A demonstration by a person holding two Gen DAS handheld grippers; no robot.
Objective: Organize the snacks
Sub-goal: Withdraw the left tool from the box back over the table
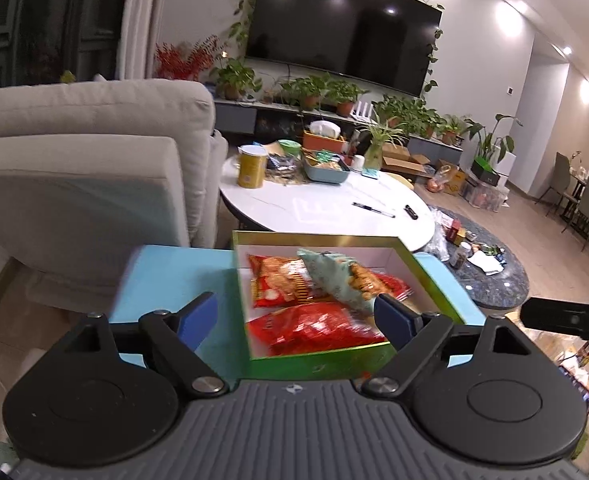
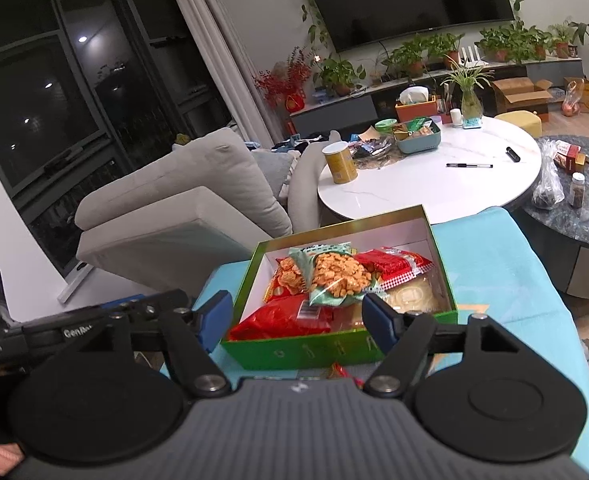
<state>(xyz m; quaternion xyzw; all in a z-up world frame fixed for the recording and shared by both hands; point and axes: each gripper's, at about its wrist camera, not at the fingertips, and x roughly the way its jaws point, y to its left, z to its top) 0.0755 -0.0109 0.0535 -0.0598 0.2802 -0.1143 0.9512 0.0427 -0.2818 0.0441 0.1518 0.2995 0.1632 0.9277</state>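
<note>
The left gripper [image 1: 296, 314] is held just short of the green gift box [image 2: 336, 350], its jaws spread wide and grasping nothing; the right gripper [image 2: 296, 314] is held beside it, jaws likewise released and empty. The box sits on a light-blue cloth-covered surface [image 2: 494, 264] in front of the white round tabletop [image 2: 434, 188].

Left to right inside the box, an orange cracker packet [image 2: 288, 278] is seen at the far left, a red packet [image 2: 278, 320] lies along the near left wall, a pale-green bag of fried snacks [image 2: 334, 276] rests on top at the centre, a red packet with a checked edge [image 2: 398, 264] lies behind it, and a clear pack of pale round cakes [image 2: 412, 294] fills the right side.

The step in hand appears to be tidying the packets in the box. The green bag is best taken by a flat sealed edge, not across its puffed middle, so the contents are not crushed. Its long axis runs diagonally, from far left toward near right, tilted over the packets beneath. The box's long axis runs away from the grippers toward the tabletop.
</note>
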